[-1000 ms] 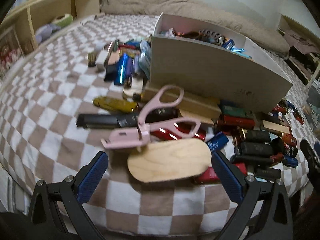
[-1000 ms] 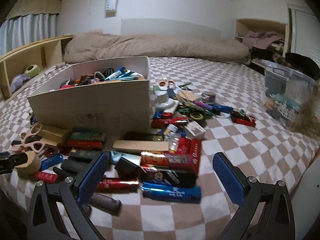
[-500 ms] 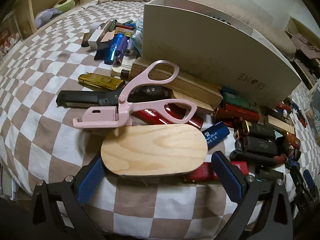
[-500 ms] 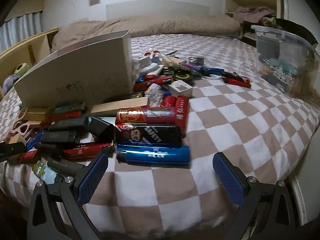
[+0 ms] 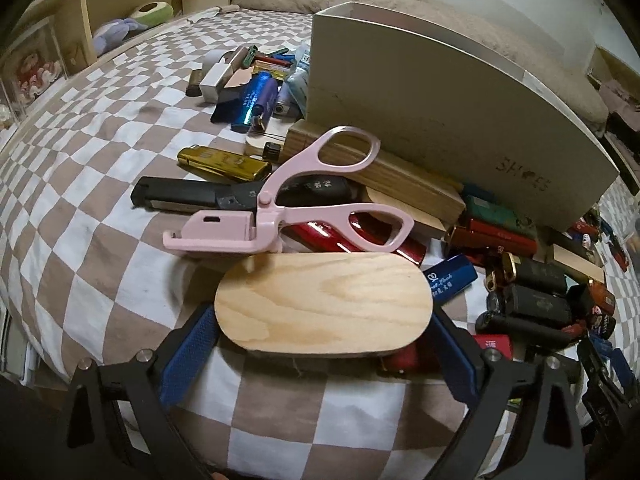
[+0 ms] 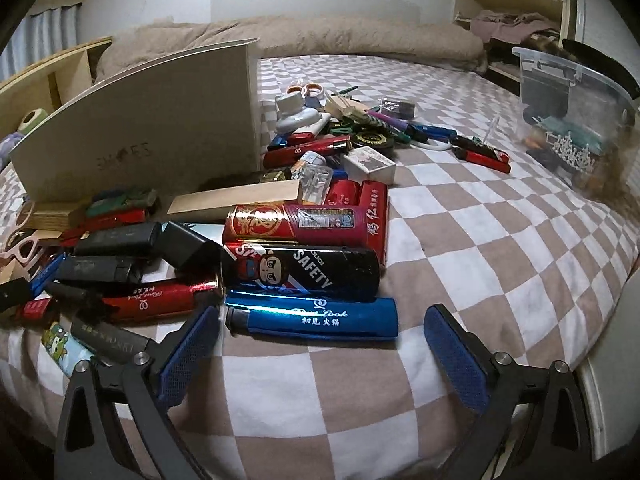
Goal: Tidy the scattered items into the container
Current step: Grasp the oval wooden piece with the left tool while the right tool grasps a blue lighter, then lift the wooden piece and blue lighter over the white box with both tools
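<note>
In the left wrist view, my left gripper [image 5: 320,354] is open, its blue pads on either side of an oval wooden piece [image 5: 323,305] lying on the checked bed; whether the pads touch it is unclear. Pink scissors [image 5: 288,212] lie just beyond it, in front of the beige cardboard box [image 5: 432,120]. In the right wrist view, my right gripper [image 6: 320,354] is open and empty, low over the bed, with a blue lighter [image 6: 316,318] lying just ahead between its fingers. A black "SAFETY" lighter [image 6: 300,272] and a red lighter [image 6: 296,222] lie behind it. The box [image 6: 152,128] stands at left.
Many lighters and small items lie around the box on both sides [image 5: 532,292] [image 6: 352,128]. A clear plastic bin [image 6: 580,116] stands at the right. Wooden shelves [image 5: 100,20] run along the left of the bed. The bed's front edge is right below both grippers.
Both grippers have come down and forward. The left one has closed in around the wooden oval, and the right one has drawn up to the blue lighter.
</note>
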### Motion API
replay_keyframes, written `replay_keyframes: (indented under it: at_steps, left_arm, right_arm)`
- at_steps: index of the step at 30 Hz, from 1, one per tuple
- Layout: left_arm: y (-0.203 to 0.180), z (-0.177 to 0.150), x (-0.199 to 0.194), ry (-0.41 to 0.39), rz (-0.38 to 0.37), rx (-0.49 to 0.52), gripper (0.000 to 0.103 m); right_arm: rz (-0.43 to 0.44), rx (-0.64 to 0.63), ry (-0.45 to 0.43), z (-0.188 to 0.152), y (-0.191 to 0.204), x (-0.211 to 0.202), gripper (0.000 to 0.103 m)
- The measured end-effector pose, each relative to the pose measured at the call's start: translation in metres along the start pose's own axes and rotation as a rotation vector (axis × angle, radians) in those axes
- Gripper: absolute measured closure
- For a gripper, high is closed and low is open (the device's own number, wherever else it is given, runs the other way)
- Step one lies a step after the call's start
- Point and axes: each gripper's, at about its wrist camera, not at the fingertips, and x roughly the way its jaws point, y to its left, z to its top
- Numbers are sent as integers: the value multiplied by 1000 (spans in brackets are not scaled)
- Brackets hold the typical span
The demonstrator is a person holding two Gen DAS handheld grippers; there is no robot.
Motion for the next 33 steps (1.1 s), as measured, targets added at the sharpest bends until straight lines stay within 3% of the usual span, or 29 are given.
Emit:
replay_keyframes:
  at_steps: [3,13,19,27,33]
  left_arm:
    - [1,-1,-1,1,-5,-13,3]
    - [-3,-1,-1,7,40,-54,3]
    - [-6,-5,-4,0,40,-31,9]
    - [-2,-9,-16,-22,24,-28,9]
    - [1,4,-33,-81,5,-29,9]
  right_arm:
    - [12,-21,4,0,2,-1,22]
    - [45,-14,21,0,-2,-6,22]
    - [68,-4,19,-1,-6,-12,22]
    - [97,18,-13,6,-11,-25,22]
    - [134,12,-73,24,-6,-44,22]
